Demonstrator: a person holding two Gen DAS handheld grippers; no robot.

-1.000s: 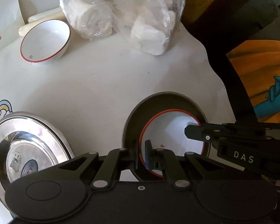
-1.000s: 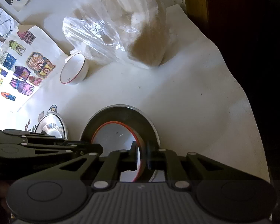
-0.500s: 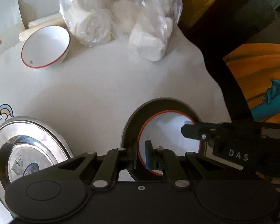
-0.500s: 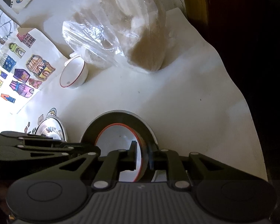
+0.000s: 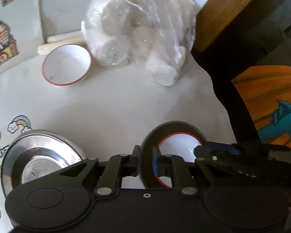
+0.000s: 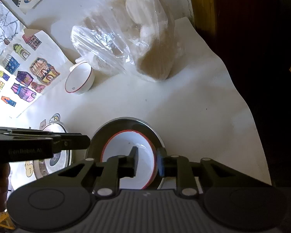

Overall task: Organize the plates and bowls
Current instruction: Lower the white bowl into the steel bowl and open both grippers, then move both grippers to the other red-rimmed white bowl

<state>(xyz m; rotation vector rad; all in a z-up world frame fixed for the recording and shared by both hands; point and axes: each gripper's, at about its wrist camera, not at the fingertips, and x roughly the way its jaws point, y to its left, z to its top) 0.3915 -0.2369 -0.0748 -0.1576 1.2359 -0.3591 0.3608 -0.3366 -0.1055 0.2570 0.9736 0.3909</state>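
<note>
Both pairs of tongs are letting go over one spot. A red-rimmed white bowl (image 6: 129, 155) sits nested in a dark steel plate (image 6: 126, 123) on the white tabletop (image 6: 184, 104), low in both views, at about six o'clock. The right gripper (image 6: 146, 160) straddles the bowl's right rim, one finger inside the bowl and the blue-padded one outside; its jaws are opening and a clear gap shows between the inner pad and the rim, so the bowl lies released. The left gripper (image 5: 145, 161) straddles the plate's left edge, its jaws also opening, with daylight between pads and rim. From the left wrist view, a second red-rimmed bowl (image 5: 67, 65) stands well apart at eleven o'clock, just beside a clear plastic bag of white rolls (image 5: 139, 38) at twelve. A shiny steel plate (image 5: 42, 155) lies at eight o'clock, near cartoon stickers (image 5: 19, 124) on the table.
</note>
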